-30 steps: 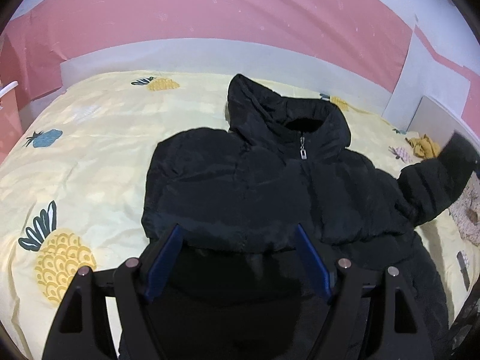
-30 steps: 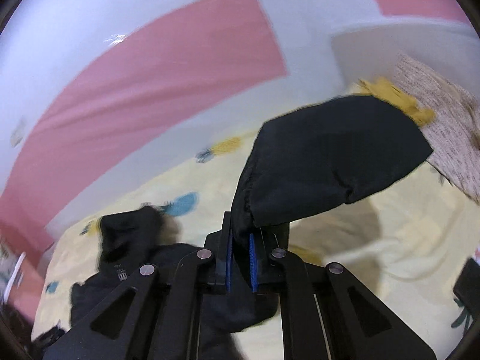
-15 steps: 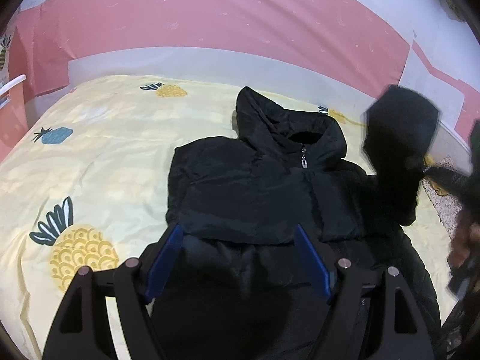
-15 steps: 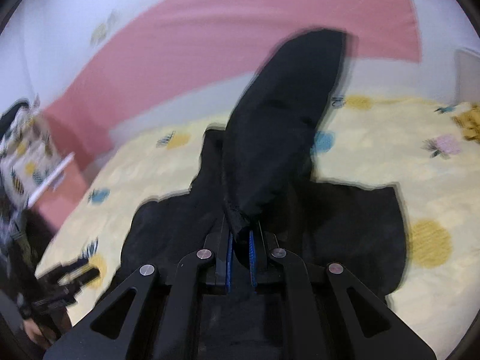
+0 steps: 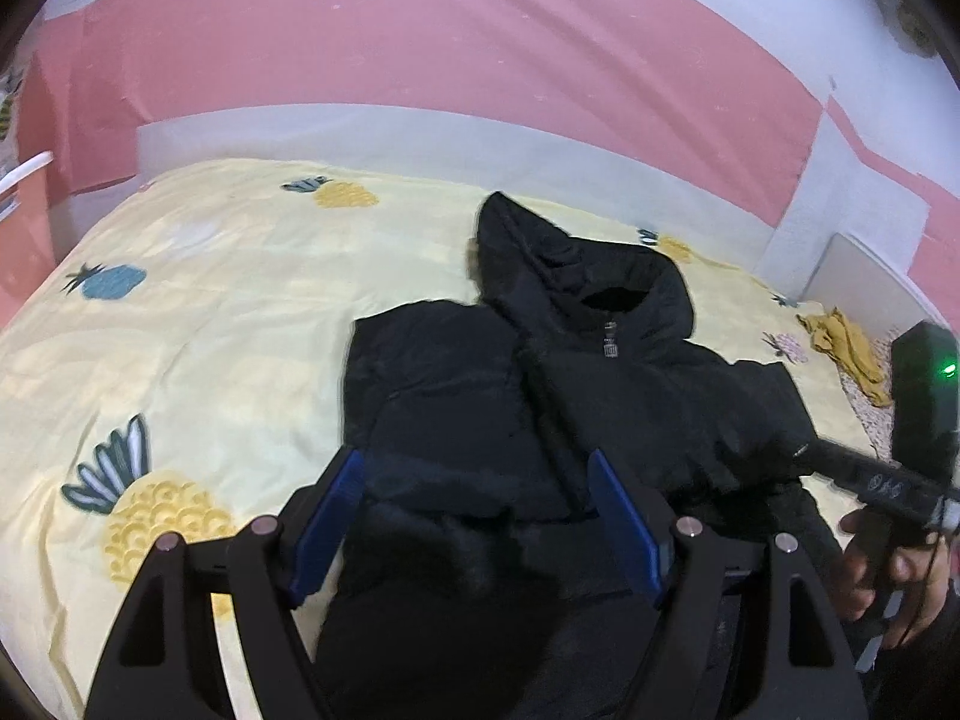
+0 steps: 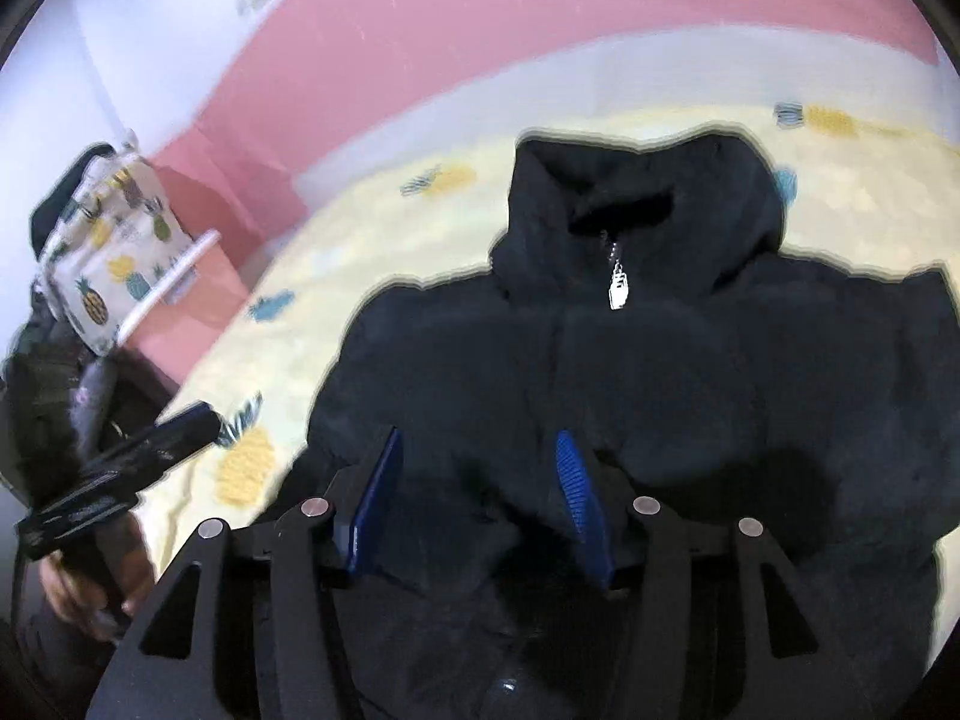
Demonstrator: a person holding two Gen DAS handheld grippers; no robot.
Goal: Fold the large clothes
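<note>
Black puffy hooded jacket (image 5: 600, 396) on smooth pineapple-print sheet (image 5: 228, 312).

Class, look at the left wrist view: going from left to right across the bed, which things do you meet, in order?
Large yellow pineapple print → left gripper → black hooded jacket → yellow cloth → right gripper's body with a green light.
</note>
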